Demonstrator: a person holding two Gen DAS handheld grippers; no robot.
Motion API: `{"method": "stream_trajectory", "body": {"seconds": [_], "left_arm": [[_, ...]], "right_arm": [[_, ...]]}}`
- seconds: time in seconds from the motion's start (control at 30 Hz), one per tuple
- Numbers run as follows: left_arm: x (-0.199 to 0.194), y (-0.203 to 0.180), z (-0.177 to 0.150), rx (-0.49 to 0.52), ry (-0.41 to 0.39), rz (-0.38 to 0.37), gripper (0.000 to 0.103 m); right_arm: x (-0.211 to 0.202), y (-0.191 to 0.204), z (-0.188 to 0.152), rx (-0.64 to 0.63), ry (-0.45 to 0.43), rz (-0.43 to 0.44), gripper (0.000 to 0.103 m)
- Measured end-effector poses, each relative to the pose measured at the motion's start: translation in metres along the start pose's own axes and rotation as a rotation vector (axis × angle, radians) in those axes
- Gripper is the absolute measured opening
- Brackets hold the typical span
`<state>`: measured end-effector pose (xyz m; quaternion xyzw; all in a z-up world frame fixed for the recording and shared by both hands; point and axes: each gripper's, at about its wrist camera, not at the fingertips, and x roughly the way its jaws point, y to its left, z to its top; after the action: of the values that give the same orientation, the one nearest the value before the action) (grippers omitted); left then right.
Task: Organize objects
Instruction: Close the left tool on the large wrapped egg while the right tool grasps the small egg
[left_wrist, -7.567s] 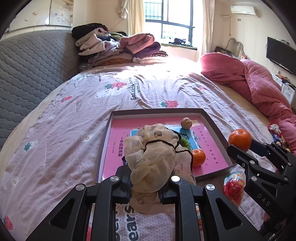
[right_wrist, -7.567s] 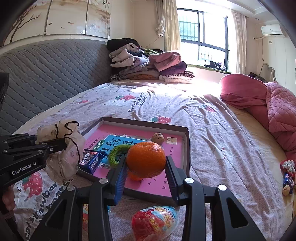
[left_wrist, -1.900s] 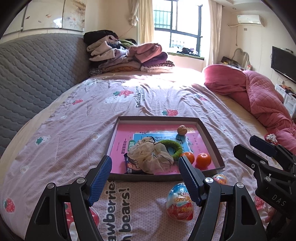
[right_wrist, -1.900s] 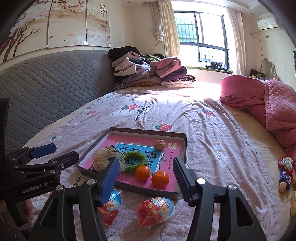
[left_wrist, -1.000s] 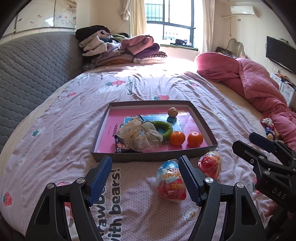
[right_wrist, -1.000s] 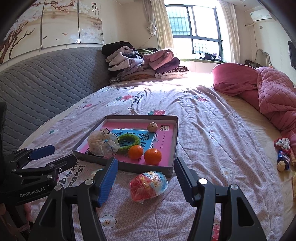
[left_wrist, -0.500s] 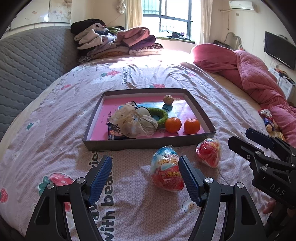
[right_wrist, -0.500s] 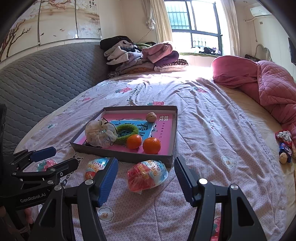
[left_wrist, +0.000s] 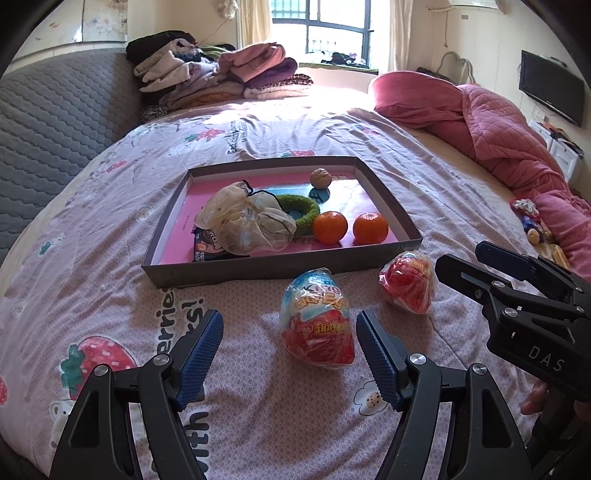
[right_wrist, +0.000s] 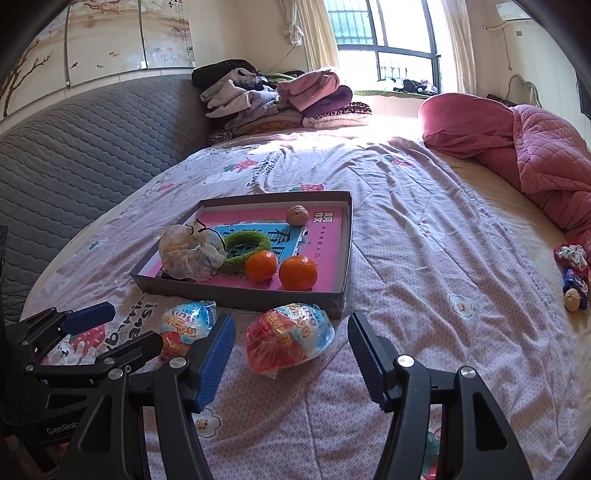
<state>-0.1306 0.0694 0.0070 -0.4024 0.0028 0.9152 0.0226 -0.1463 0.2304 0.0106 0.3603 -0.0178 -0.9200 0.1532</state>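
Left jaws: spread wide apart, with nothing pinched. The left gripper (left_wrist: 289, 336) hangs over the bed, and a blue-topped egg-shaped candy in shiny wrap (left_wrist: 317, 316) lies on the sheet between its blue pads, nearer the right pad. I cannot tell if that pad touches it.
Right jaws: spread wide too, and empty. The right gripper (right_wrist: 291, 338) hangs over a red egg-shaped candy in shiny wrap (right_wrist: 290, 341), which lies on the sheet between its pads and touches neither.
Box: a flat grey cardboard box with a pink inside (left_wrist: 391, 206) sits on the purple strawberry bed sheet (left_wrist: 92, 258), just behind both candy eggs.
In the box: a see-through cloth pouch with a black string (left_wrist: 245, 221) lies on a blue snack packet (left_wrist: 207, 247). A fuzzy green ring (left_wrist: 306, 210) is beside the pouch. Two round orange fruits (left_wrist: 330, 227) sit side by side near the front wall. A brown walnut (left_wrist: 320, 178) is near the back wall.
Far side: a pile of folded clothes (right_wrist: 280, 99) sits by the window, and a pink quilted blanket (right_wrist: 535, 147) is bunched on the right.
Bed edge: more small wrapped sweets (right_wrist: 574, 273) lie well apart from the box.
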Motion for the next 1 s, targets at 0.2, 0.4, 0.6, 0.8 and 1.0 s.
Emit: {"method": "stream_trajectory", "body": {"seconds": [0.2,0.4,0.6,0.8,1.0], "left_arm": [[0.008,-0.003,-0.003,0.002,0.015,-0.009,0.076],[0.02,-0.005,-0.006,0.0,0.032,-0.009,0.076],[0.031,-0.003,-0.004,-0.011,0.039,-0.013,0.076],[0.042,0.0,-0.003,-0.026,0.048,-0.025,0.076],[0.052,0.001,-0.002,-0.034,0.056,-0.029,0.076]], "right_arm": [[0.005,-0.002,-0.001,0.008,0.012,-0.003,0.063],[0.014,0.0,-0.003,0.013,0.027,-0.006,0.063],[0.025,0.0,-0.004,0.027,0.046,-0.01,0.063],[0.04,-0.003,-0.005,0.047,0.078,-0.012,0.063],[0.054,-0.01,-0.007,0.101,0.102,0.033,0.063]]}}
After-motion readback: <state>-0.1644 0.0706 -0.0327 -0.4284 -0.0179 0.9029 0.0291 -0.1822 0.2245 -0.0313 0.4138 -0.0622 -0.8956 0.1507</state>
